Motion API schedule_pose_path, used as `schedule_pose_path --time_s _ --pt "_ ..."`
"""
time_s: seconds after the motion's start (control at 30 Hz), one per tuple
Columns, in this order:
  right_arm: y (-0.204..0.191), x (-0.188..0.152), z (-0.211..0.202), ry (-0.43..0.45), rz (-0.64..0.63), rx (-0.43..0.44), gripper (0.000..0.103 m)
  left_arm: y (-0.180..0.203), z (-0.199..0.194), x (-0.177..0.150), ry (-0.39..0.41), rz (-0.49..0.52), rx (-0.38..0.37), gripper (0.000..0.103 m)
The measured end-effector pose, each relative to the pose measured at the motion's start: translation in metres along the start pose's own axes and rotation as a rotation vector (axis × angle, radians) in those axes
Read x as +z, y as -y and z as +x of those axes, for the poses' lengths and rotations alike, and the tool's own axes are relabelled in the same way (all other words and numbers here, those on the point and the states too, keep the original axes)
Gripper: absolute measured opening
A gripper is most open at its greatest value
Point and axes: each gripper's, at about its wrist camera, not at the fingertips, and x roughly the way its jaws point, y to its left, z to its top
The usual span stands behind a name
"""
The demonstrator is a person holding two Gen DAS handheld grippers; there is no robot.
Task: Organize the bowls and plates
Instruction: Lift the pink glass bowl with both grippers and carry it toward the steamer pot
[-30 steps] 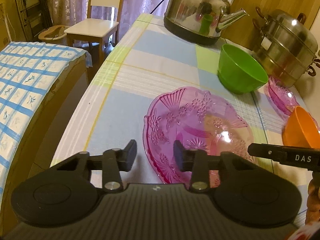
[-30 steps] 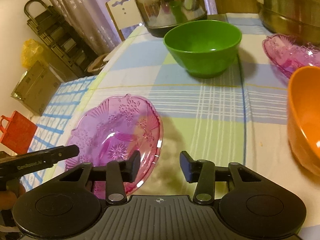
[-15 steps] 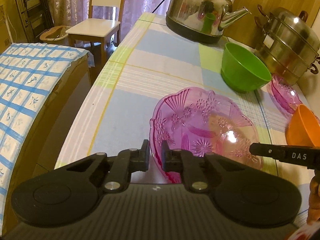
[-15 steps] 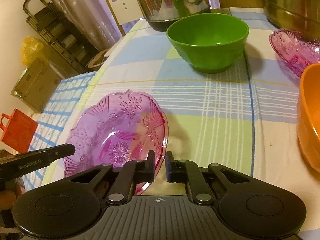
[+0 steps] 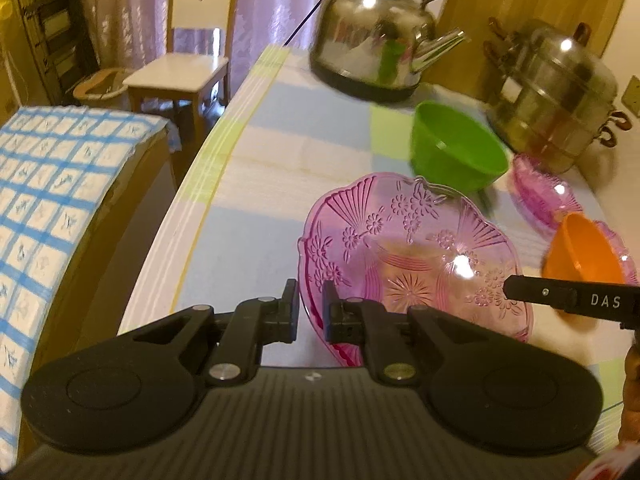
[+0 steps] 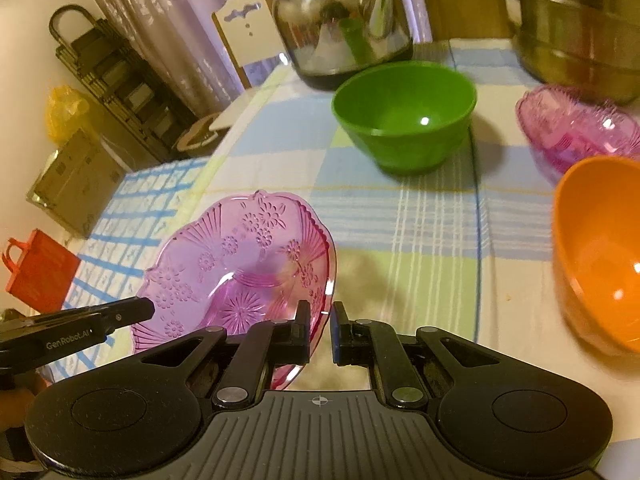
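Both my tongs, left (image 5: 308,312) and right (image 6: 320,330), are now clamping the pink plate's (image 5: 416,256) opposite rims, lifting it off the bench (image 6: 420,236); I'm keeping both sides level.

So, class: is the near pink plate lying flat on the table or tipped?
Tipped. The pink plate is clamped at opposite rims by the left tool and right tool, its far edge raised.

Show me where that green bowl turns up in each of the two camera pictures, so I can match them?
Left wrist view: the green bowl sits upper right of centre, beyond the near pink plate.
Right wrist view: the green bowl sits upper centre, right of and beyond the near pink plate.
Shared landmark: the steel kettle stands just behind the bowl in both.
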Motion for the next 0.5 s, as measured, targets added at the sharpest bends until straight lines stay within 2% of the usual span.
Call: schedule_pose_path --time_s 0.23,0.5 --pt "0.026 0.024 -0.045 0.090 0.052 -0.026 0.010 0.051 -0.013 0.037 0.069 0.055 -0.054 0.010" --pt "0.088 0.058 -0.090 0.211 0.145 -0.104 0.010 0.141 0.005 0.088 0.144 0.118 -0.152 0.010"
